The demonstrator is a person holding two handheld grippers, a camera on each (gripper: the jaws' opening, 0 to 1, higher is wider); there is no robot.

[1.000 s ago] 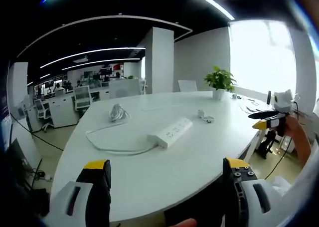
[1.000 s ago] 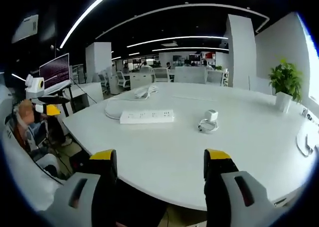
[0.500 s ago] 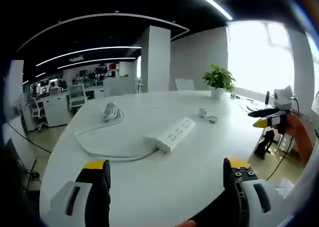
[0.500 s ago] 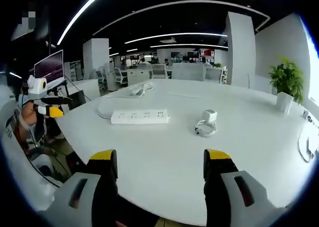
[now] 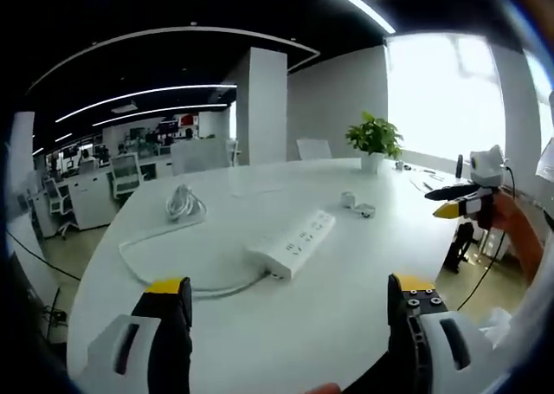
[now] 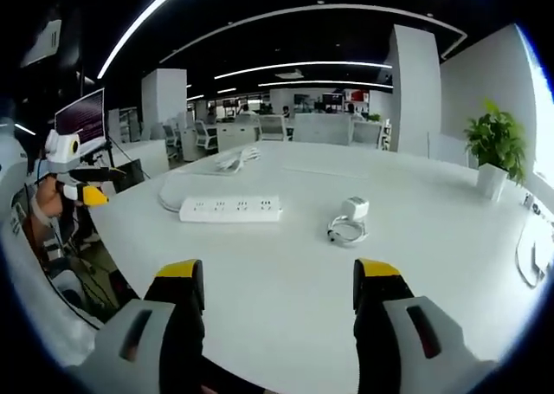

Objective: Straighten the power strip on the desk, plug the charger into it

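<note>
Both cameras have crept forward over the desk since the earlier frames, so the table edge has dropped lower and the power strip [image 5: 292,243] sits a little larger and nearer; nothing on the desk itself appears to have shifted.

At this moment the left gripper [image 5: 290,325] has its jaws spread wide with nothing between them, and the right gripper [image 6: 277,312] is likewise wide open and empty. Neither touches anything yet.

On the white desk [image 6: 286,273] the power strip [image 6: 229,209] lies well ahead of both tools, its cord [image 5: 151,260] looping back toward a coiled bundle farther off. From the left gripper view the strip's long axis runs on a diagonal, near end toward the left jaw, far end pointing up and right. From the right gripper view it lies almost crosswise, ahead and to the left. The charger [image 6: 352,209] with its small coiled cable rests just right of the strip, closer to the right gripper's line, so that hand looks better placed for it, and the left for squaring the strip.
</note>
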